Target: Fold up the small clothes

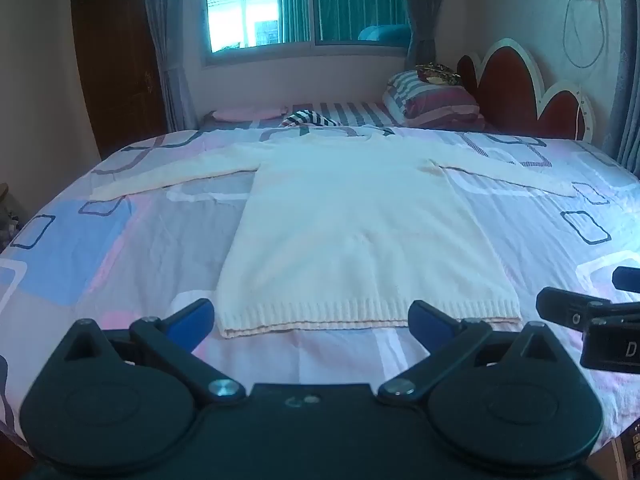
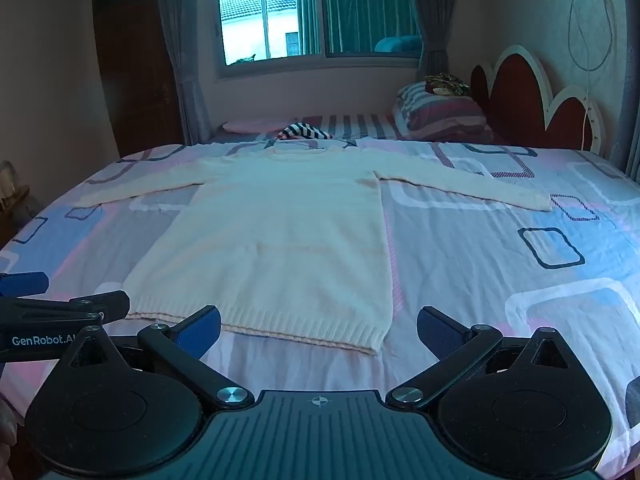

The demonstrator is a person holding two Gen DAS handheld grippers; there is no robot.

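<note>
While both the left tongs point(image 1: 311, 316) and right tongs point(image 2: 319, 326) gape wide and empty, the sweater point(image 1: 352, 232) lies flat on the bed point(image 1: 120, 248), hem nearest, neck toward the window point(image 1: 304, 4), sleeves outspread.

the bed point(image 1: 120, 240) lies open on both sides of the flat white sweater point(image 1: 360, 232), with bare sheet left and right of its body. between its ribbed hem and the near edge runs a clear strip of sheet. the two spread sleeves cross the bed sideways, so a pass toward the far side goes over them. beyond the collar sit a striped garment point(image 1: 308, 118) and a pillow stack point(image 1: 434, 100) by the headboard point(image 1: 516, 88). the right gripper point(image 2: 318, 326) hangs just beside the left gripper point(image 1: 310, 316), narrowing room between them.
</note>
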